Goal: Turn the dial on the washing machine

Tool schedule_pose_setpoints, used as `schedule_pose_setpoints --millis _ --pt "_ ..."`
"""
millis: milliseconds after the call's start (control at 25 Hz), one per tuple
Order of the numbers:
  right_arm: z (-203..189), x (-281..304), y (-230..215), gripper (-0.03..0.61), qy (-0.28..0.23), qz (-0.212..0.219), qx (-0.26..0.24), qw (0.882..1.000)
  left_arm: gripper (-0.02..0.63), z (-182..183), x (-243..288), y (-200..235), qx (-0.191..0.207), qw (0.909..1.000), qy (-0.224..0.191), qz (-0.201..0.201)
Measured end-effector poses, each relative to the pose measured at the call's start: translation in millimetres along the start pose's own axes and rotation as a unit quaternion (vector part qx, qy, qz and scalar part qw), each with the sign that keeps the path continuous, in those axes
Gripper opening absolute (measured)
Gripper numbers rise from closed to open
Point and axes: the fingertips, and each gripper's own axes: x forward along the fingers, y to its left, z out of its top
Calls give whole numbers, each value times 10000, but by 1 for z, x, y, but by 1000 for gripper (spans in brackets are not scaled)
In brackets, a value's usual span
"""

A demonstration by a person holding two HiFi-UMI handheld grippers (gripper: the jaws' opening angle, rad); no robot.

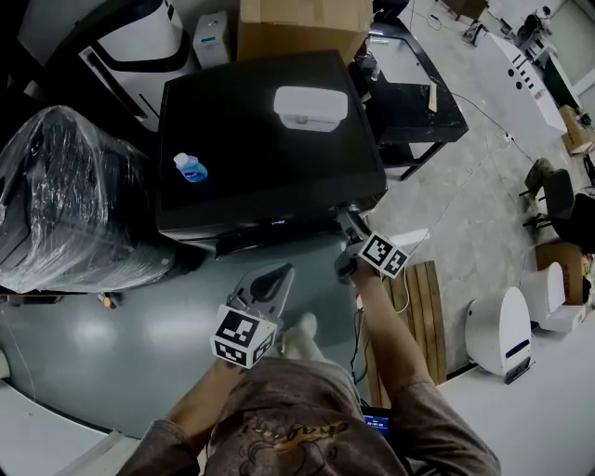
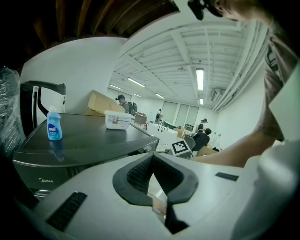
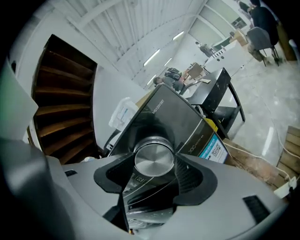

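Note:
A black washing machine stands ahead of me, and its round silver dial sits on the front panel at the right corner. My right gripper reaches in to that corner. In the right gripper view the right gripper has its dark pads pressed on both sides of the dial, shut on it. My left gripper hangs lower, in front of the machine and apart from it. In the left gripper view the tips of the left gripper meet, with nothing held.
A blue bottle and a white box rest on the machine's lid. A plastic-wrapped appliance stands to the left, a cardboard box behind, a black table to the right. A wooden pallet lies by my right arm.

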Motion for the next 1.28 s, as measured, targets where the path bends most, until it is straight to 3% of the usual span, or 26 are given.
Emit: schedule_pose_setpoints --millis 320,440,680,840,960,1080,1280 --pt "1 0 3 272 98 -205 -761 9968 -8 -3 1 2 4 10000 5 -27" --pt "-6 1 4 275 356 -328 -1457 9881 -8 -1 1 1 10 10000 1 -33" --pt "-9 2 6 275 668 -704 -3204 9423 -8 0 1 2 24 10000 2 -29" --pt "-8 2 4 275 780 -929 -3938 9112 -8 0 1 3 34 10000 5 -33" --pt "-9 2 5 275 841 -1014 -4272 8945 -8 0 0 4 33 10000 9 -28" --pt "-10 2 4 273 866 -1055 -4322 8914 -8 -1 -1 5 36 10000 22 -27" --pt "-11 2 2 267 876 -1007 -3956 9087 -8 0 0 7 42 10000 18 -19"
